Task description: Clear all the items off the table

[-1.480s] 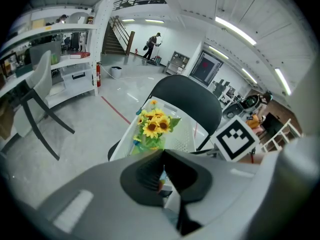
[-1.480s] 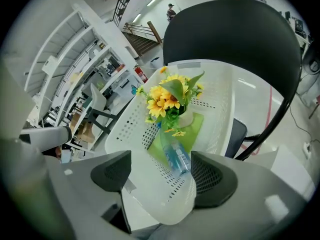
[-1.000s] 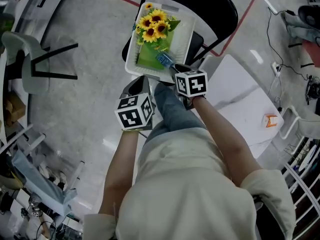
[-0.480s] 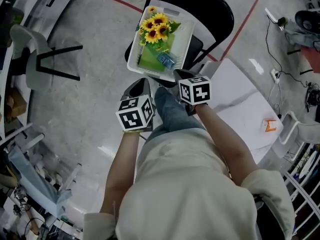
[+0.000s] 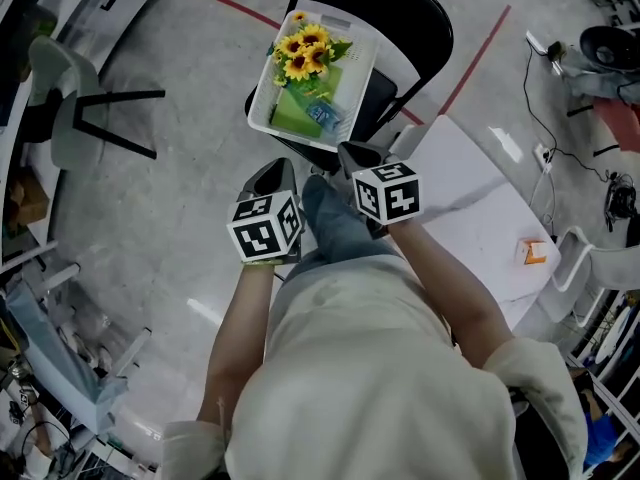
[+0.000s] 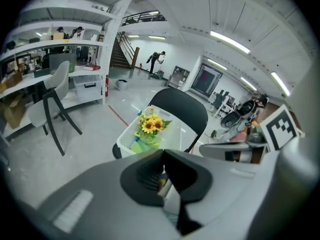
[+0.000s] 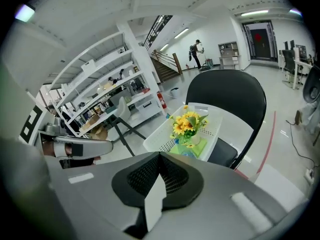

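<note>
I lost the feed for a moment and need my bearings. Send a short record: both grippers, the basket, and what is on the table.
left gripper: jaws shut, nothing between them
right gripper: jaws shut, nothing between them
basket: white, on the seat of the black chair, ahead of both grippers
in basket: sunflowers, a green item, a small blue item
table: white, to the person's right, partly hidden by the body
on table: one small orange and white box, near the edge
</note>
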Action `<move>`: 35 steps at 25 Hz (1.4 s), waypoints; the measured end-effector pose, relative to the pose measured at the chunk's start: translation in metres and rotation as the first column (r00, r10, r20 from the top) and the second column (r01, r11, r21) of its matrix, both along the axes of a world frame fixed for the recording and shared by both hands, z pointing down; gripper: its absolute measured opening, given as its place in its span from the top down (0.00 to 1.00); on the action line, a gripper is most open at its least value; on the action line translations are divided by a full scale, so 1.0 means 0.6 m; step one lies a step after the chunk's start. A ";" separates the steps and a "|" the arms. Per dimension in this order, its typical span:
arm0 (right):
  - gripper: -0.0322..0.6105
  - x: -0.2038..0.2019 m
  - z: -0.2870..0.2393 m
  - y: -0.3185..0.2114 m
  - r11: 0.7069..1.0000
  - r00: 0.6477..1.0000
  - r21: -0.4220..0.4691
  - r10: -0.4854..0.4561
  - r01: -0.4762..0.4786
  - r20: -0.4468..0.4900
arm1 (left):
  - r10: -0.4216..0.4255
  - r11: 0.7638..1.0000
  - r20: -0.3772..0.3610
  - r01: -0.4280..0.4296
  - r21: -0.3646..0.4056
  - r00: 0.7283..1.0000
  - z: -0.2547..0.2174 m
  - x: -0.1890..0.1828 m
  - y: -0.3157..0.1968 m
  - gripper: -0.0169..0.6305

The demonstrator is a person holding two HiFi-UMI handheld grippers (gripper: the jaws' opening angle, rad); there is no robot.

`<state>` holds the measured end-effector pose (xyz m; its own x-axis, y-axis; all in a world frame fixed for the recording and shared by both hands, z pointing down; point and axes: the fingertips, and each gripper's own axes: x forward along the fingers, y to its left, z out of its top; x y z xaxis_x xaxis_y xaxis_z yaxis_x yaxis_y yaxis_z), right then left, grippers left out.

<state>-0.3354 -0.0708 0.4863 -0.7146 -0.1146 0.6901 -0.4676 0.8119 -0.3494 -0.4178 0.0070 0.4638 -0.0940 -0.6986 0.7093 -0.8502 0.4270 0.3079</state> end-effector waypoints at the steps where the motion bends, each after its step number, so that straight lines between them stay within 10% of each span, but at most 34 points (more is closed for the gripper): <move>1: 0.95 0.004 -0.006 0.007 1.000 1.000 0.004 -0.006 0.006 0.009 | 0.000 1.000 0.001 0.000 0.003 1.000 -0.001 0.007 0.005 0.96; 35: 0.95 0.259 -0.072 0.150 0.997 0.990 0.054 0.052 -0.059 0.129 | 0.013 0.995 0.056 -0.018 0.094 0.998 -0.051 0.235 0.171 0.96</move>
<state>-0.1798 0.0193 0.4431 -0.7879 -0.1934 0.5847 -0.4670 0.8065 -0.3626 -0.2769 0.1094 0.4331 -0.1204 -0.7636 0.6344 -0.8734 0.3853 0.2980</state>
